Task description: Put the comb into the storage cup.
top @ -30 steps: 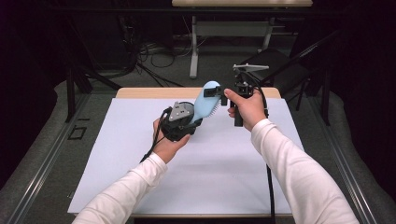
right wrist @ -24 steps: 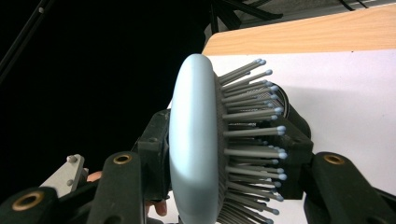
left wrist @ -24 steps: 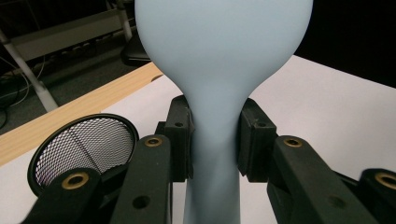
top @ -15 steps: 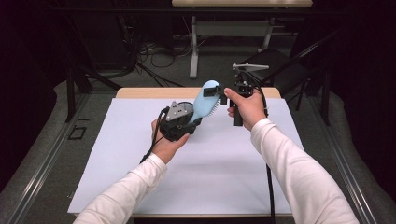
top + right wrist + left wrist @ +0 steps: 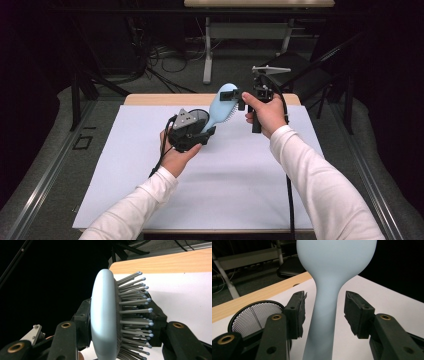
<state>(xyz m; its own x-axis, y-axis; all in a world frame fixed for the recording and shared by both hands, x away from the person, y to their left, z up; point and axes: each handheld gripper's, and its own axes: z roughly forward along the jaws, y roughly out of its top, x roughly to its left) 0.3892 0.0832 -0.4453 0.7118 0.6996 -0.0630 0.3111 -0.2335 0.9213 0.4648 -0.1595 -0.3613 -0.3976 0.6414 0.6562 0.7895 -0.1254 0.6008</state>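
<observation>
Now our right gripper (image 5: pixel 239 99) pinches the blue hairbrush (image 5: pixel 221 107) by its head above the counter (image 5: pixel 240 190), while our left gripper (image 5: pixel 324 312) has just been opening, spread around the handle without touching.

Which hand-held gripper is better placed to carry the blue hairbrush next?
The right hand-held gripper: it clamps the hairbrush head. The left hand-held gripper has just been opening, its pads off the handle.

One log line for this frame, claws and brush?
right claw: shut on brush head | left claw: just opening, handle between pads, untouched | brush: held above table
</observation>
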